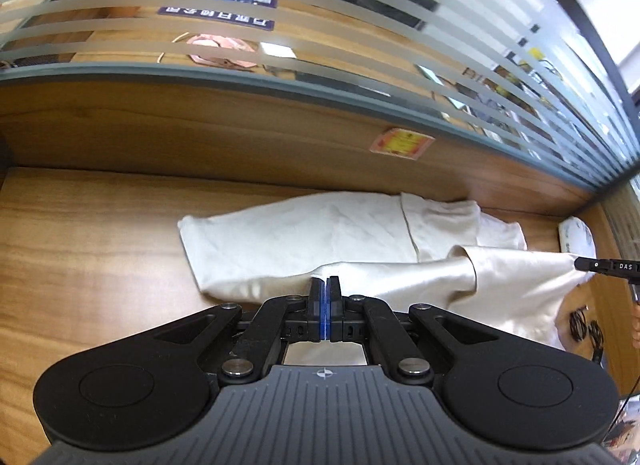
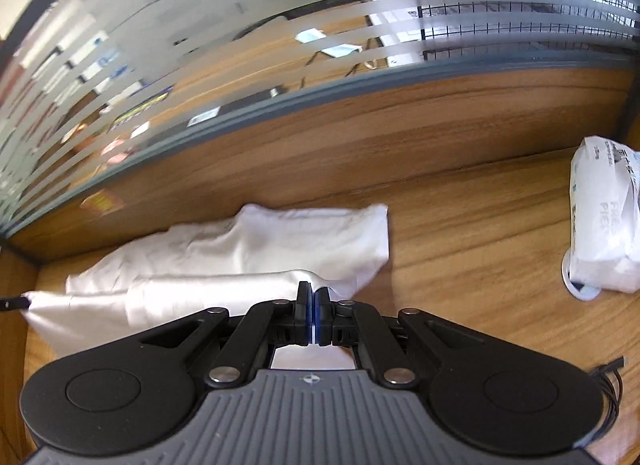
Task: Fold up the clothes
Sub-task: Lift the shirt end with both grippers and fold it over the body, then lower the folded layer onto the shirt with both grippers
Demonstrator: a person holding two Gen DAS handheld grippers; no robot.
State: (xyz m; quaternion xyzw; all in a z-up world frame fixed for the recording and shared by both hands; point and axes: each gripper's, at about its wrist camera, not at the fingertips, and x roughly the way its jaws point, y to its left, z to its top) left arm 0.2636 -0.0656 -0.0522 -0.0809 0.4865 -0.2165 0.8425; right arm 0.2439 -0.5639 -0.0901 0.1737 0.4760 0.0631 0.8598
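A cream-white garment (image 1: 320, 237) lies partly folded on the wooden desk (image 1: 88, 249), against the back panel. My left gripper (image 1: 325, 285) is shut on its near edge, and the cloth passes under the fingers. My right gripper (image 2: 313, 291) is shut on the garment (image 2: 280, 241) at its near edge too. The right gripper's tip (image 1: 600, 265) shows at the right of the left wrist view, pinching the cloth's corner. The left gripper's tip (image 2: 14, 302) shows at the left edge of the right wrist view, holding the other corner. The cloth hangs stretched between the two.
A wooden back panel with a striped glass partition (image 1: 320, 45) rises behind the desk. A red-yellow sticker (image 1: 401, 142) is on the panel. A white plastic packet (image 2: 604, 221) stands at the right over a cable hole. Black cables (image 1: 584, 325) lie by the right edge.
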